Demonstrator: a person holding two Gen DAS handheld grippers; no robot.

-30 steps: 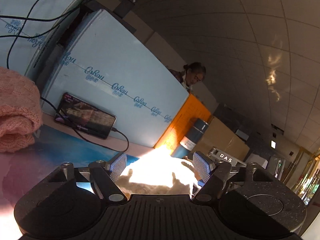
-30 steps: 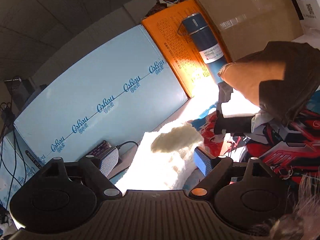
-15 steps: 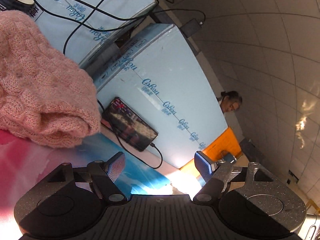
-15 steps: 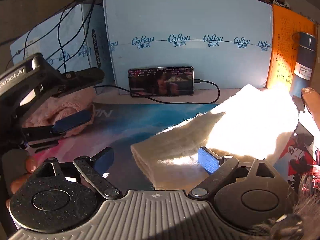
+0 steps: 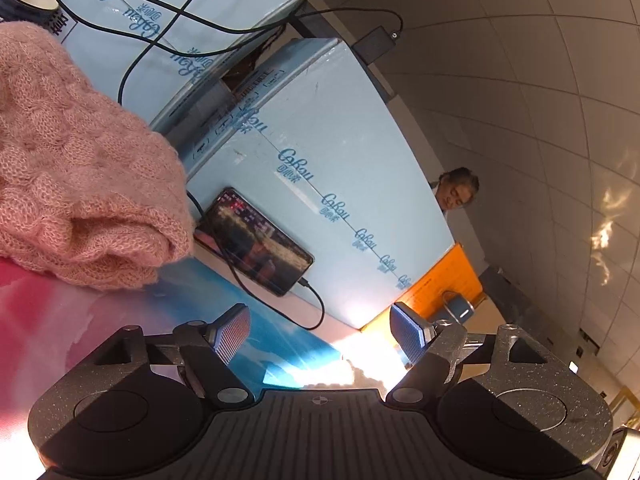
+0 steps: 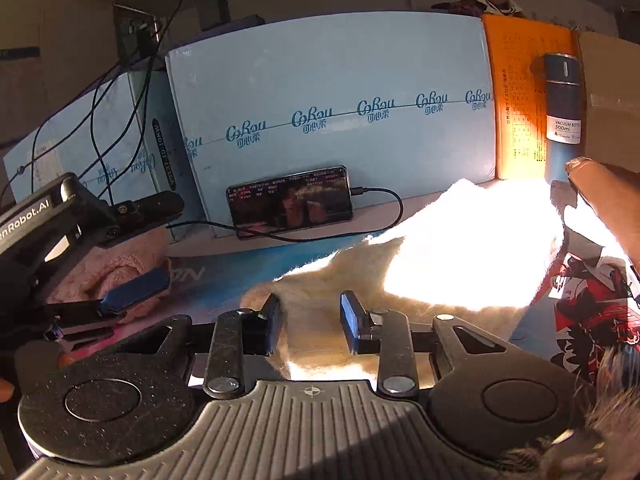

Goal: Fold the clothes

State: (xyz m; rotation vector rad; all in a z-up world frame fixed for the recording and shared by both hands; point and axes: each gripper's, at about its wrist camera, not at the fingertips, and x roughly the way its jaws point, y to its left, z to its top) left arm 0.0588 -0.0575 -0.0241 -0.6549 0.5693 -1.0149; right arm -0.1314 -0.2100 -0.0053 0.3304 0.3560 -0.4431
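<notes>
A: Glare over cream garment (image 6: 460, 256) on desk (image 6: 224, 276), far end washed out.
B: Right gripper (image 6: 310, 322) jaws closing around its near edge; left gripper (image 5: 320, 338) jaws spread, empty.
A: 2 garments, pink knit (image 5: 76, 168) cut off.

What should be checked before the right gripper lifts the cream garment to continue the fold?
1. Cream garment between the right gripper pads: ok, fabric sits there as the jaws are closing.
2. Grip firm: cannot tell.
3. Left gripper free: ok, jaws open, nothing between them.
4. Pink knit clear of the cream garment: ok, it lies apart beside the left gripper.
5. Phone and its cable clear of the garment: cannot tell, the cable runs close to its edge.
6. Far side of the garment: cannot tell, glare washes it out.
</notes>
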